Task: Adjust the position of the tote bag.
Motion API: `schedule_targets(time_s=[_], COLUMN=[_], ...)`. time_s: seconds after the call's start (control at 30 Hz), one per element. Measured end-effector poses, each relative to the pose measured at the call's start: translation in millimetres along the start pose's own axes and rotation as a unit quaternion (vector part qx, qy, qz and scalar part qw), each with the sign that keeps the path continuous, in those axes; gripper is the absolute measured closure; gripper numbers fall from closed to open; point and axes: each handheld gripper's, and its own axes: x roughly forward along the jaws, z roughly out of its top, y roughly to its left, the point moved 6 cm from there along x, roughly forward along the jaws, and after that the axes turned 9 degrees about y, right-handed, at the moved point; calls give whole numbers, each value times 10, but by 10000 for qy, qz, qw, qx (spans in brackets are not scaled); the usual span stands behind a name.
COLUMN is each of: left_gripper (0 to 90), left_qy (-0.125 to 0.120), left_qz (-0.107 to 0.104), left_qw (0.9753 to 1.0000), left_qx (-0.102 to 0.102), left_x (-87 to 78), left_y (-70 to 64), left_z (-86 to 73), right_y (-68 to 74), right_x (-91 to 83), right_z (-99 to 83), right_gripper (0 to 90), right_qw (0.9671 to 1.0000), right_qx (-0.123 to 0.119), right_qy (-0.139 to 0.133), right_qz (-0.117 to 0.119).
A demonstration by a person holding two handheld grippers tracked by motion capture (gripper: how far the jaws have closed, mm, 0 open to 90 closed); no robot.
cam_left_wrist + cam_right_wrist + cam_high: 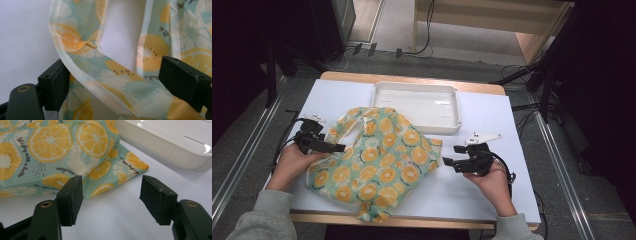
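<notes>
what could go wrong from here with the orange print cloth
The left gripper has its jaws open around just a thin hemmed strap of the cloth; closing there may catch only that strip, so the rest could drag or bunch. The right gripper is open beside the cloth's corner and might miss it. The white tray sits close behind.

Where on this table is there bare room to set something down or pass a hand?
Bare white table lies between the citrus-print cloth and the right tongs, also at the far left corner beside the white tray. The tray is empty. It is crowded at the left tongs, at the cloth's edge.
</notes>
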Motion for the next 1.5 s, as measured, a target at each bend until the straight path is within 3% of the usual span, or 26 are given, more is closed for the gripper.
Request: schedule_targets(time_s=[0.2,0.27,0.37,0.53,0.7,0.8,0.93,0.97,1.03,1.07,1.13,1.3,1.37,1.4,1.5], left_gripper=[140,141,140,154,360,516,712,796,863,880,888,893,893,893,894], left_qy=[111,125,286,272,429,456,453,518,584,636,666,391,293,215,50], left_qz=[-93,-210,-189,-152,35,371,141,43,-106,-243,-314,-522,-554,-438,-556], left_qw=[9999,9996,9990,9988,9963,9946,9967,9968,9966,9961,9955,9958,9957,9961,9952], left_qx=[-12,131,299,367,747,859,652,604,566,558,590,648,687,735,807], left_x=[20,28,59,76,118,131,133,135,145,153,160,31,-27,-53,-130], left_y=[-18,-121,-214,-291,-476,-503,-488,-484,-498,-514,-541,-641,-692,-716,-797], left_z=[-39,-53,-103,-136,-155,-157,-163,-168,-171,-172,-169,-112,-88,-73,-31], right_y=[6,3,1,5,-8,-13,-11,-12,-11,-11,-13,-18,-17,-15,-5], right_x=[9,7,10,11,7,7,17,19,16,14,11,2,0,-1,-10], right_z=[-2,-2,-5,-6,-9,-8,-10,-9,-9,-8,-7,-1,1,1,7], right_gripper=[360,360,360,360,360,360,361,360,364,365,370,378,383,384,390], right_qw=[10000,10000,10000,10000,10000,10000,9999,9999,9999,9999,9999,9999,9999,9999,9999], right_qx=[-11,-9,-6,-29,-21,-13,-26,-43,-17,-19,-22,-28,-21,-27,-26], right_qy=[27,22,41,44,44,35,61,55,55,51,39,-9,-15,-20,-61], right_qz=[-11,-19,-21,-44,-81,-90,-120,-126,-122,-122,-124,-125,-118,-119,-91])
